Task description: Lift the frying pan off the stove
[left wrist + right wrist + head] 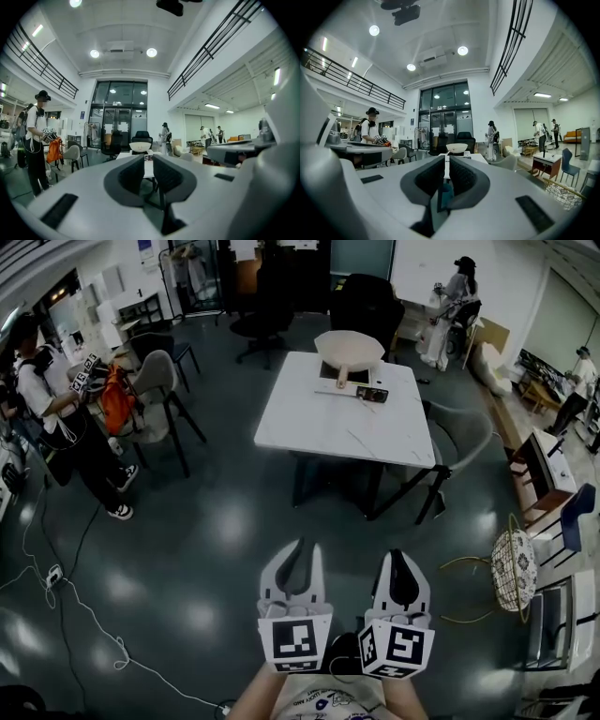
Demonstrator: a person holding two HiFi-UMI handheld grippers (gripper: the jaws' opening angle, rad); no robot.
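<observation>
A pale frying pan (349, 348) sits on a flat stove (343, 386) at the far end of a white table (323, 427), with its handle pointing toward me. Both grippers are low in the head view, well short of the table. My left gripper (300, 546) is shut with nothing between its jaws. My right gripper (401, 555) beside it is also shut and empty. In the left gripper view the left gripper (148, 157) points level toward the distant pan (140, 146). Along the right gripper (446, 159) in its own view, the pan (456, 147) shows just above the jaws.
A person (56, 418) stands at the left near grey chairs (159, 390). A grey chair (459, 442) stands at the table's right side. A wire basket (514, 568) is on the right, a cable (84, 606) trails over the dark floor at left. Other people stand at the back.
</observation>
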